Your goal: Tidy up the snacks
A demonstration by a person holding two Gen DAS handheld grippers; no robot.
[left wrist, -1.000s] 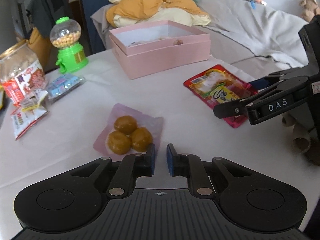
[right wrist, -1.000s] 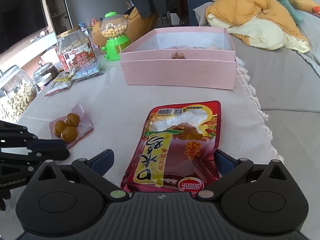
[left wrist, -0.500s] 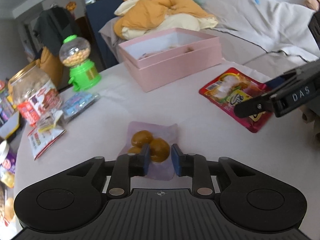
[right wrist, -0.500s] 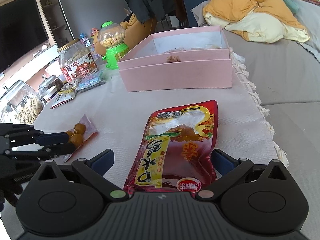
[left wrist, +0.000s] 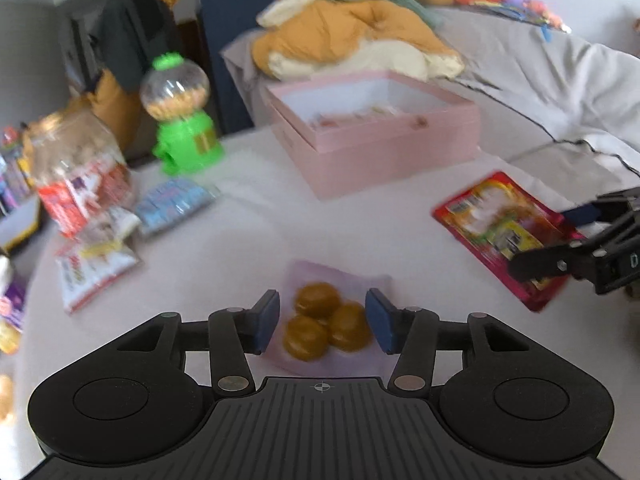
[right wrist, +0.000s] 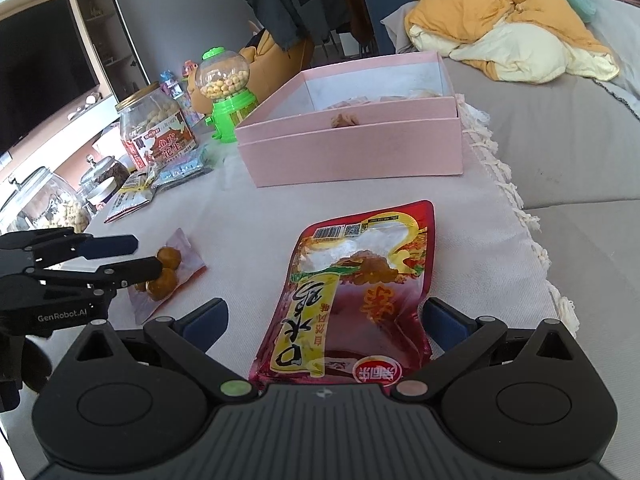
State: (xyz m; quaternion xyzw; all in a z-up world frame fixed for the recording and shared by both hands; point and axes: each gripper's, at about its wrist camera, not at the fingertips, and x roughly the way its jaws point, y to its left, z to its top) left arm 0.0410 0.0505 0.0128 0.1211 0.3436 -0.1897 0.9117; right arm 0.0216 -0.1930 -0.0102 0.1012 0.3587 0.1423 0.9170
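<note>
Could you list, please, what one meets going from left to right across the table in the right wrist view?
Left gripper → clear packet of brown balls → red snack pouch lying between the right gripper's open jaws → fringed edge of the tablecloth.

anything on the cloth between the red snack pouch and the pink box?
Nothing: in the right wrist view the stretch of white tablecloth between the red snack pouch and the pink box is bare. The left wrist view agrees.
</note>
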